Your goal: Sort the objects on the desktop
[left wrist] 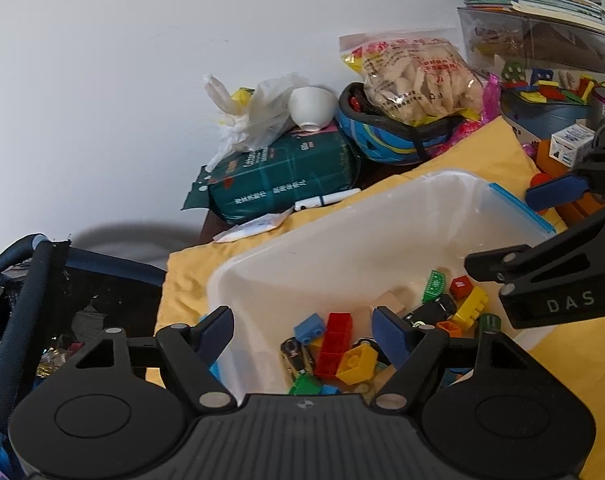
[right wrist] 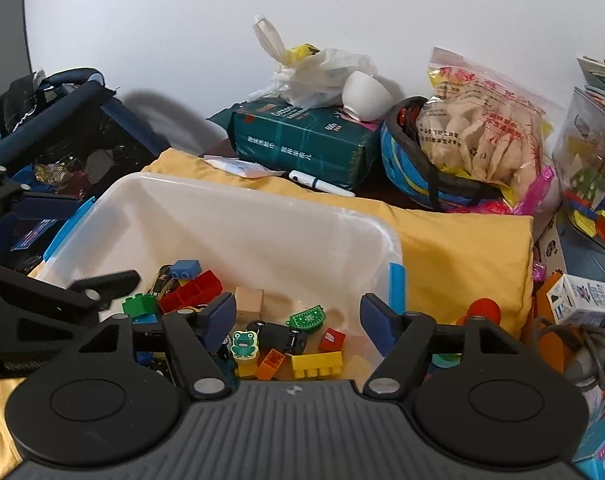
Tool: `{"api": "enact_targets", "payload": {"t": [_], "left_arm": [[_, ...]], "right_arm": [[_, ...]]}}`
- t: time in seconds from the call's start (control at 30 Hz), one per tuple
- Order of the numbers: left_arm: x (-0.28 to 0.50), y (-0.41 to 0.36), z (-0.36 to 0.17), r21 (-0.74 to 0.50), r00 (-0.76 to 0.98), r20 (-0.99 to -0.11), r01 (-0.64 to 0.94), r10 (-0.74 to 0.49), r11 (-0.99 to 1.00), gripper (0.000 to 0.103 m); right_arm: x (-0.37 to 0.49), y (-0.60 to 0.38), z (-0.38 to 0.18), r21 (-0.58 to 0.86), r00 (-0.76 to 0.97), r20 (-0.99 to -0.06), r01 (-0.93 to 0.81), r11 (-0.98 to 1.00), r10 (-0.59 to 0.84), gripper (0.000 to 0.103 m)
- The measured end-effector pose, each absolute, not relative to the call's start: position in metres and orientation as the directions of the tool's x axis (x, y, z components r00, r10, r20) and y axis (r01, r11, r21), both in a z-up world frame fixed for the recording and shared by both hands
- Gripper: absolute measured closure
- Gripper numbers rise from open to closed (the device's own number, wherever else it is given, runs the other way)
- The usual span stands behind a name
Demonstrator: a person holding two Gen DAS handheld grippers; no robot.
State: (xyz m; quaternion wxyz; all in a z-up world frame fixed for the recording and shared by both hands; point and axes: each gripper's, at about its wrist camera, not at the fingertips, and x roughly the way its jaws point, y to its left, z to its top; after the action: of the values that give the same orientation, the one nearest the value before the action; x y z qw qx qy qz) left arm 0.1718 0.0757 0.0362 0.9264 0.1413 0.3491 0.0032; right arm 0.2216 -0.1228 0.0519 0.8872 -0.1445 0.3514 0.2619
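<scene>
Blue-padded left tongs (left wrist: 304, 330) and right tongs (right wrist: 298, 320) both stand wide apart, gripping nothing, above the clear plastic bin (right wrist: 262, 216). Toy bricks (right wrist: 316, 364), a frog eraser (right wrist: 244, 344) and a black car (right wrist: 280, 336) lie inside it, on the yellow cloth (right wrist: 462, 260).

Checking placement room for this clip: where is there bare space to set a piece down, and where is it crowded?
Free: the far half of the clear bin, behind the brick pile; the bare yellow cloth between the bin's right wall and the helmet. Crowded: the bin's near end, the back row by the wall, and the right edge around the small white carton.
</scene>
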Motion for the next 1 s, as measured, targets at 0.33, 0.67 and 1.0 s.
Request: {"api": "enact_targets", "payload": {"t": [0.33, 0.67, 1.0], "left_arm": [[0.172, 0.076, 0.043, 0.234, 0.739, -0.668, 0.103, 0.083, 0.967, 0.024], [0.189, 0.081, 0.032, 0.162, 0.641, -0.765, 0.101, 0.060, 0.982, 0.024], [0.200, 0.089, 0.031, 0.173, 0.585, -0.808, 0.120, 0.071, 0.978, 0.024]], "right_arm": [[0.221, -0.122, 0.053, -0.095, 0.615, -0.710, -0.565, 0.820, 0.342, 0.022], [0.226, -0.119, 0.049, -0.134, 0.572, -0.768, -0.584, 0.801, 0.289, 0.018], [0.230, -0.110, 0.044, -0.179, 0.486, -0.846, -0.649, 0.739, 0.221, 0.014]]}}
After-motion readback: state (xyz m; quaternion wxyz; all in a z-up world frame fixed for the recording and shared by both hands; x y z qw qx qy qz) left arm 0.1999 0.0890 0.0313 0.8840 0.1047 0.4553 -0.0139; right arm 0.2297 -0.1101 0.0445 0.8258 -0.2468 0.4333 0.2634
